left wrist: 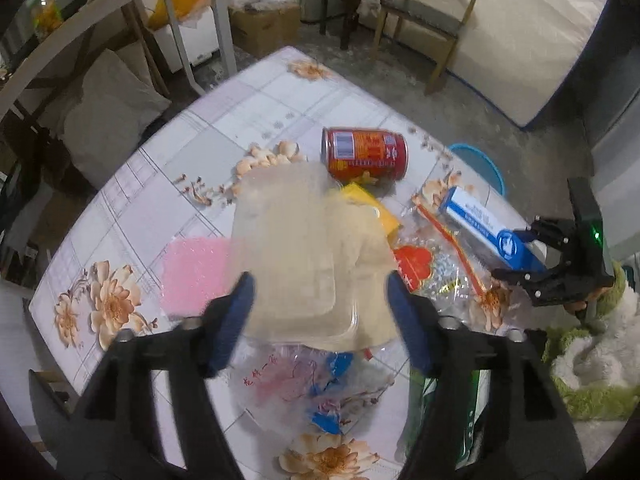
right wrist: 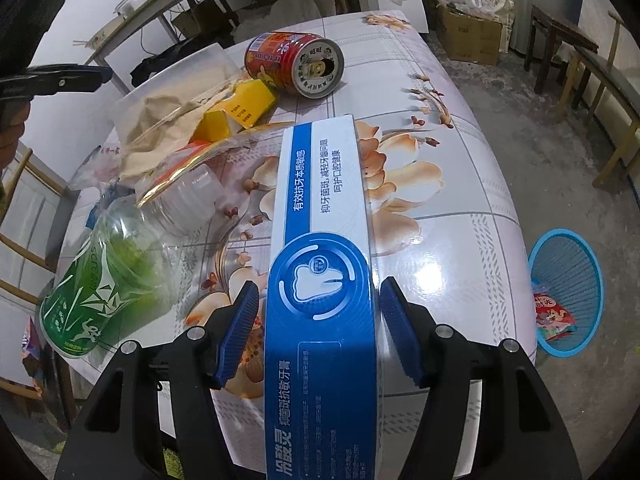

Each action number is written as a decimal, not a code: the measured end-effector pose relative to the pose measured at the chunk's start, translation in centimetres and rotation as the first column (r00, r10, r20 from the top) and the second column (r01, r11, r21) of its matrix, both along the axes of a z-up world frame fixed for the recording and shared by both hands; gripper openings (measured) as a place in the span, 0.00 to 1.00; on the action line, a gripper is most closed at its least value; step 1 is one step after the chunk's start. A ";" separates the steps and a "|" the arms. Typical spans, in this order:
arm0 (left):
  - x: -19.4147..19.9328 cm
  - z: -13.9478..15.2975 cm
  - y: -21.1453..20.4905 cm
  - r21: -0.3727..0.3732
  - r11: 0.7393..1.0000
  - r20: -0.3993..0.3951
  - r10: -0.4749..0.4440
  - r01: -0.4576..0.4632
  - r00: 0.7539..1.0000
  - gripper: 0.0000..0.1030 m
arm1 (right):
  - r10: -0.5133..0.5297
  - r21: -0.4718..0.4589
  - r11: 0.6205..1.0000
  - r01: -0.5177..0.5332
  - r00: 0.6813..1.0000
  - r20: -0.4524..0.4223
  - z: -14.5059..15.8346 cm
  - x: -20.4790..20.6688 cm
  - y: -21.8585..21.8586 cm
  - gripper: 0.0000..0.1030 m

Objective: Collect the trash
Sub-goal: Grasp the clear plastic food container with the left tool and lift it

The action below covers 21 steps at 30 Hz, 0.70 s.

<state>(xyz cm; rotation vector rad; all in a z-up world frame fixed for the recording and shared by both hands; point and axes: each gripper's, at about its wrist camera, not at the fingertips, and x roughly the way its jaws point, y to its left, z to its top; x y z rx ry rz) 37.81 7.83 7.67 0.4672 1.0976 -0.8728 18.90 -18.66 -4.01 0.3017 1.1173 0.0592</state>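
Crowding the table [right wrist: 460,208] — can [right wrist: 296,64], bottle [right wrist: 96,280]

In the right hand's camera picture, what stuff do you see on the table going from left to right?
Green bottle → clear plastic cup → blue and white toothpaste box, which lies between the right tongs → then, off the table down on the floor, the blue basket.

I log one table [right wrist: 460,208], floral-print cover. Lying on it: red can [right wrist: 298,63] on its side, yellow carton [right wrist: 240,110], beige paper [right wrist: 160,128], green-labelled clear bottle [right wrist: 100,280], clear plastic bags [left wrist: 312,380], pink sheet [left wrist: 192,272].
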 end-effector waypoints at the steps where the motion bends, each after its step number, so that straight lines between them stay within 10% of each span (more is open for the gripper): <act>1: 0.1 0.2 0.1 -0.009 1.000 0.010 0.008 -0.008 1.000 0.79 | -0.004 0.002 1.000 0.004 1.000 0.000 0.0 0.0 0.0 0.60; 21: 5.8 -7.0 -3.2 0.107 0.980 -0.109 0.179 -0.168 0.978 0.88 | -0.004 0.017 1.000 0.004 1.000 0.002 -0.1 0.4 -0.2 0.60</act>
